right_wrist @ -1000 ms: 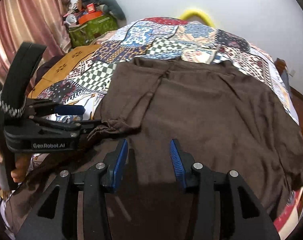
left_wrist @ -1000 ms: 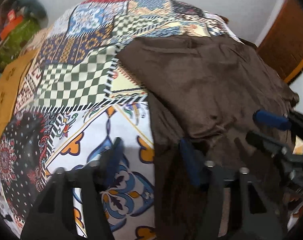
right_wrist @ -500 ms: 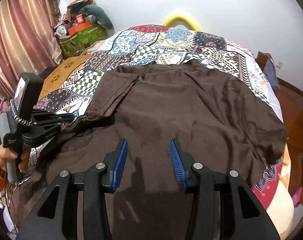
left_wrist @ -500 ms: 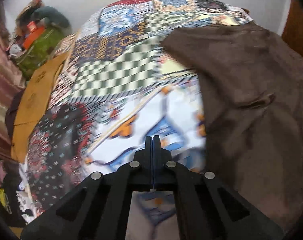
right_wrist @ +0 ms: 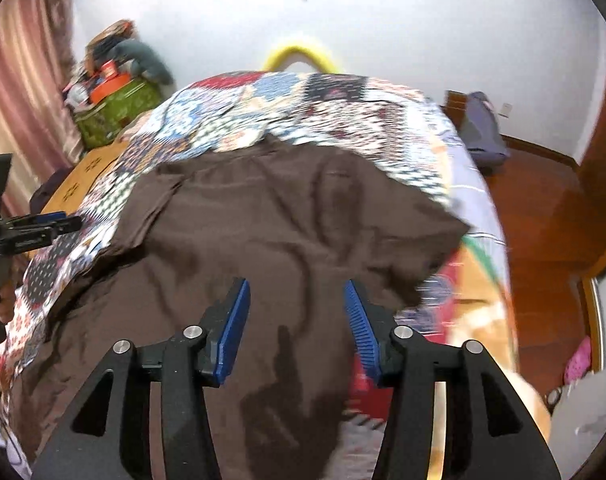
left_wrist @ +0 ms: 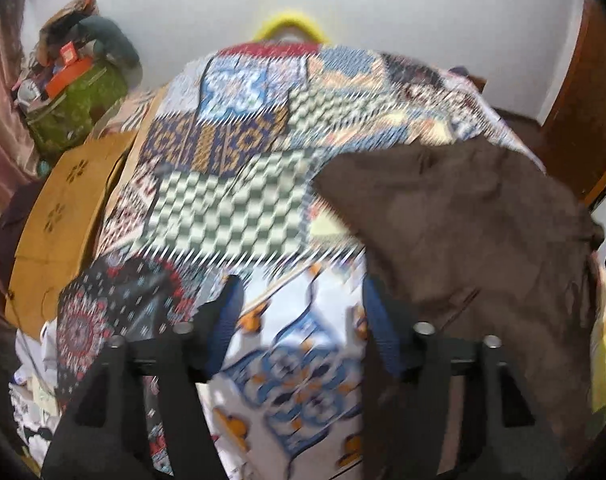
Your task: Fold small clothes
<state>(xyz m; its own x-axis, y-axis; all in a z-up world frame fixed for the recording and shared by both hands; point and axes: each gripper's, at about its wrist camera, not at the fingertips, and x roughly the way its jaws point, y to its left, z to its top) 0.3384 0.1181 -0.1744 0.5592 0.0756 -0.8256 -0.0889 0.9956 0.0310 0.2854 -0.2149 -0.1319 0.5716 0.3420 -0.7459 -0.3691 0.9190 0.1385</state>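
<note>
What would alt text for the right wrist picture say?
A brown garment lies spread on a bed's patchwork quilt, with the open right gripper hovering above it, holding nothing. The left gripper shows at the left edge.

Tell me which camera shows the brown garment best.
The right wrist view: the brown garment spreads across the frame's middle on the patchwork bedspread. The left wrist view, blurred, catches only its left part at the right.

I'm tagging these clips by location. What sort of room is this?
Most likely a bedroom: a brown garment lies spread on a bed under a colourful patchwork bedspread, with pink curtains at the side.
</note>
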